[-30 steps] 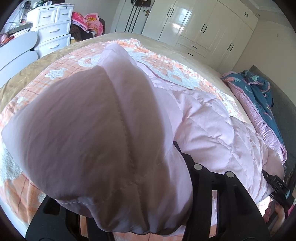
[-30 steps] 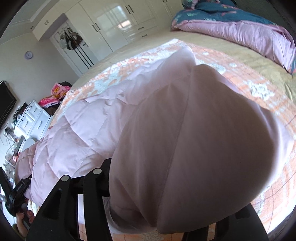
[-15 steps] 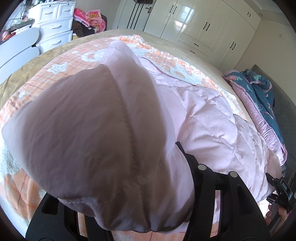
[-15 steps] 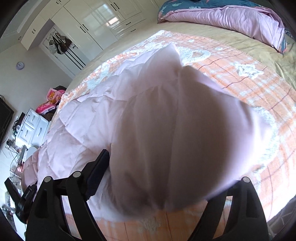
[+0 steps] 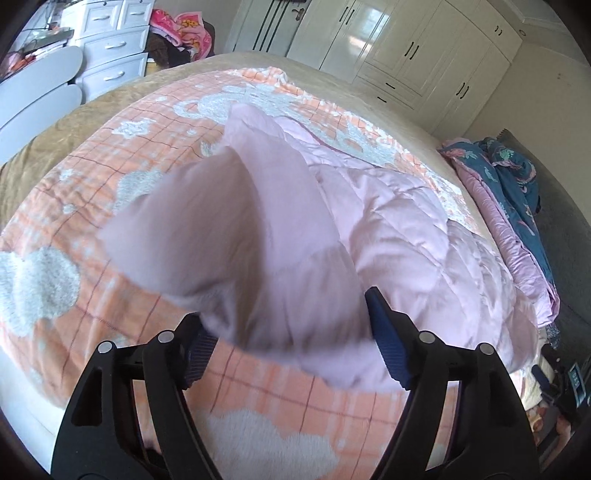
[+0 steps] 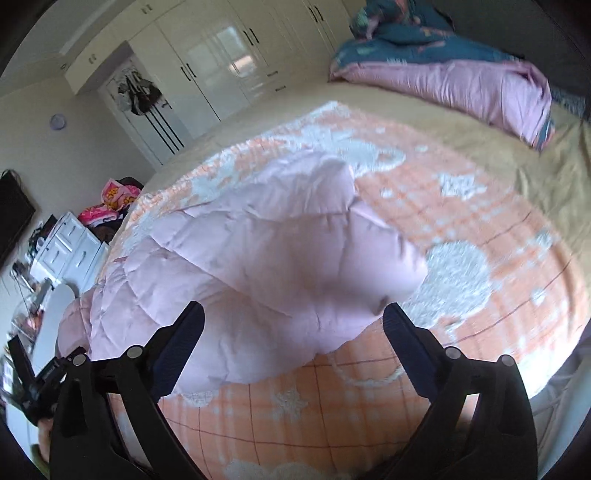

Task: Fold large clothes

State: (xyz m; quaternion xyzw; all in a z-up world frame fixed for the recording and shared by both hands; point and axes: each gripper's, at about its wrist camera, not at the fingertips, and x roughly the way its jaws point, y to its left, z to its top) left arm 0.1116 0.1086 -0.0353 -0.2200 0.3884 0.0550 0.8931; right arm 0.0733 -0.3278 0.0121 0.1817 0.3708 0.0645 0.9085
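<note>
A pale pink quilted puffer jacket point(image 5: 399, 236) lies on a bed, also shown in the right wrist view point(image 6: 229, 258). One padded end point(image 5: 229, 236) rises just ahead of my left gripper point(image 5: 288, 332), whose jaws stand wide apart on either side of it. The other padded end point(image 6: 332, 258) hangs blurred just beyond my right gripper point(image 6: 293, 325), which is open too. Neither gripper pinches fabric. The other gripper shows at each view's lower edge point(image 5: 569, 380) point(image 6: 33, 373).
An orange checked blanket with white fluffy patches point(image 5: 74, 236) covers the tan bed point(image 6: 554, 155). A folded pink and blue duvet point(image 6: 461, 74) lies at the bed's head. White wardrobes point(image 5: 406, 44), a white drawer unit point(image 5: 110, 48) and a pile of clothes point(image 5: 181, 29) stand beyond.
Both grippers have opened and let go of the jacket's ends, then drawn back. The padded ends have dropped away from the cameras toward the bed.
</note>
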